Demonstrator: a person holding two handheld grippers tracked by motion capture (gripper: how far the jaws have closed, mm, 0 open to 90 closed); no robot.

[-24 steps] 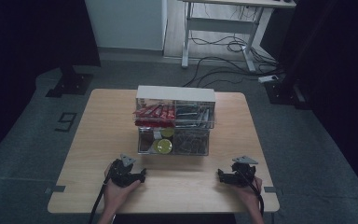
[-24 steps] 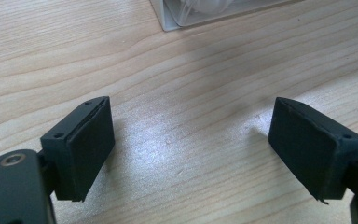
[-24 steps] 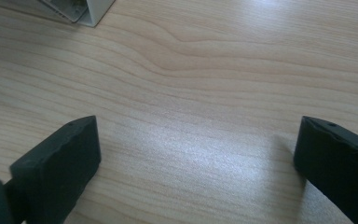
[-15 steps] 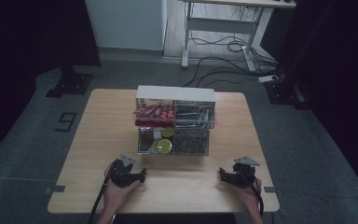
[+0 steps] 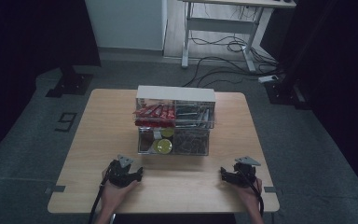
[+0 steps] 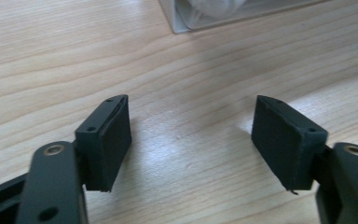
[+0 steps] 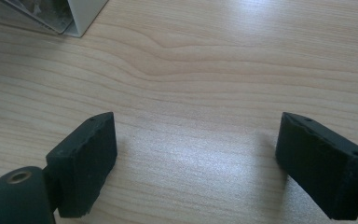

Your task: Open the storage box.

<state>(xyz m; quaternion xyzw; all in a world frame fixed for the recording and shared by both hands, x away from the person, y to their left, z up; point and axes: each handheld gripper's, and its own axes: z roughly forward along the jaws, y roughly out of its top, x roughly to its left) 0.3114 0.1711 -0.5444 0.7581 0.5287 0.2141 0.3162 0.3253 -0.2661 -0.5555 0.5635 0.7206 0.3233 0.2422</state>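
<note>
Organizer (image 5: 175,122): clear two-tier box at the centre of the wooden surface (image 5: 98,135), red packets (image 5: 154,112) in its upper tier, a yellow-green round item (image 5: 162,146) in the lower. Left gripper (image 5: 129,176) and right gripper (image 5: 229,175) rest near the surface's front edge, well apart, each held by a hand. Jaws of both stand wide apart, nothing between them, over bare wood. An organizer corner (image 6: 186,18) appears in the left gripper view.
</note>
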